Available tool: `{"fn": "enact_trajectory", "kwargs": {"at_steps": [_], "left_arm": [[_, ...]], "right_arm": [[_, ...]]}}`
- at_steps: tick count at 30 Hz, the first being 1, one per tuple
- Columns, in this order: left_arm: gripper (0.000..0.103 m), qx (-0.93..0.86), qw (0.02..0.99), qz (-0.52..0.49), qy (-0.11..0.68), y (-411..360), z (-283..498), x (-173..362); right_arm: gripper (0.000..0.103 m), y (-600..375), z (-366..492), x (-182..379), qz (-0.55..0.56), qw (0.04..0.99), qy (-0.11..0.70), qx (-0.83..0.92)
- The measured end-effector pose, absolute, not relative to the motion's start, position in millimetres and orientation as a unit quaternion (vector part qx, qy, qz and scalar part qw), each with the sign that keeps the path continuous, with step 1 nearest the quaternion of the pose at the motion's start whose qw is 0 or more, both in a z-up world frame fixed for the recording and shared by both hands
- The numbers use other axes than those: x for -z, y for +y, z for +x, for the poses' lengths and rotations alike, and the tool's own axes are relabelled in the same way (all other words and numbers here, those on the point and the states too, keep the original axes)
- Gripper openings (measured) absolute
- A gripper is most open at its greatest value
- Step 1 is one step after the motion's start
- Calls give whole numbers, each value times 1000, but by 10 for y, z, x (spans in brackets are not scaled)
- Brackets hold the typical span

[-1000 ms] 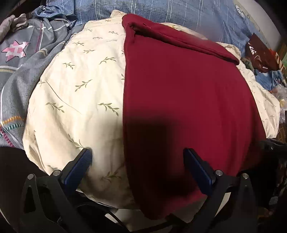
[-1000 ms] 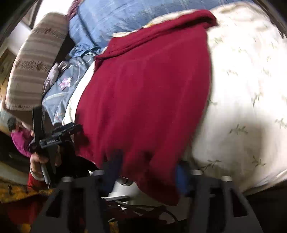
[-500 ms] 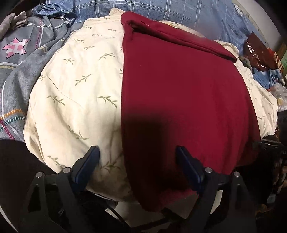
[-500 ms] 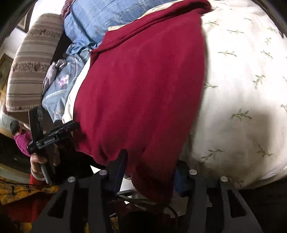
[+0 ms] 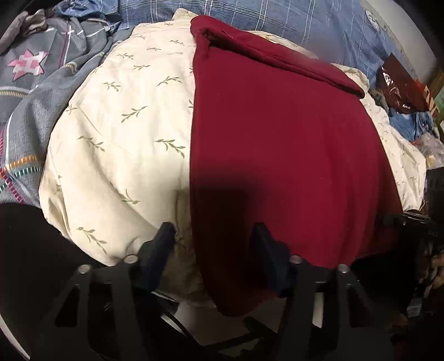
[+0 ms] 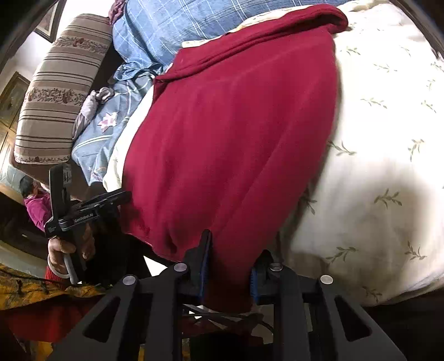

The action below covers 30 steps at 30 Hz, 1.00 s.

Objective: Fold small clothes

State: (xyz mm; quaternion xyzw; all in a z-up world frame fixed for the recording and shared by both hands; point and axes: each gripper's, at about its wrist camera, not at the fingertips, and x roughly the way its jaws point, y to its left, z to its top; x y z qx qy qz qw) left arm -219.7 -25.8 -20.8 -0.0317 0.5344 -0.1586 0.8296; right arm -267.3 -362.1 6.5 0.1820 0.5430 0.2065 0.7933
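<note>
A dark red garment [image 5: 277,144] lies spread over a cream leaf-print quilt [image 5: 119,144], its near hem hanging over the front edge. My left gripper [image 5: 213,236] is open, its fingers straddling the garment's near left hem corner. My right gripper [image 6: 231,250] has its jaws narrowed around the garment's [image 6: 236,138] near right hem corner, with a bunch of red cloth between the pads. The left gripper and the hand holding it [image 6: 75,216] show at the left of the right wrist view.
A grey patterned blanket [image 5: 30,91] lies left of the quilt and blue plaid bedding [image 5: 277,19] behind it. A striped cushion [image 6: 58,91] stands at the far left. Bags and clutter [image 5: 402,91] sit at the right. A person in pink [image 6: 34,200] is beyond.
Both grippers have narrowed around the red garment's near hem corners. The right jaws have closed in onto the cloth; the left jaws have come closer together but still stand apart.
</note>
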Motion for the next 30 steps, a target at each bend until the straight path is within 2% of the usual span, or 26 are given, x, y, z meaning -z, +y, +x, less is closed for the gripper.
{"fn": "enact_trajectory", "kwargs": {"at_steps": [1,2,3,4,9,10,13,15,18,24,26,28,30], "left_arm": [[50,158,828,-38,536,-238,-2194,200],[41,160,826,-48,538,-211,-2190,184],[27,168,822,-60,541,-205,-2184,178],[26,176,814,-74,548,-201,-2177,181],[28,152,821,-39,548,-269,-2171,220],[28,156,820,-45,550,-266,-2171,214],[36,169,812,-60,555,-274,-2160,226],[51,178,812,-60,553,-311,-2166,224],[63,185,812,-55,551,-379,-2180,213],[64,180,819,-26,545,-439,-2195,221],[63,182,818,-24,545,-427,-2192,221],[56,180,818,-21,545,-407,-2196,214],[43,177,819,-22,546,-413,-2182,213]], "right_arm": [[23,-3627,-2668,-62,183,793,544,-207],[23,-3623,-2661,-58,182,792,545,-207],[23,-3617,-2656,-53,182,791,547,-206],[23,-3624,-2658,-50,182,790,548,-206],[23,-3703,-2673,-36,195,786,549,-208],[26,-3704,-2673,-31,199,785,549,-208],[27,-3699,-2674,15,202,780,555,-206],[27,-3687,-2651,36,201,778,558,-207],[27,-3658,-2632,27,200,776,561,-208],[26,-3643,-2647,-9,189,779,559,-212],[23,-3631,-2663,-41,193,783,549,-219],[23,-3617,-2669,-64,195,785,543,-223],[22,-3600,-2670,-75,192,787,541,-225]]}}
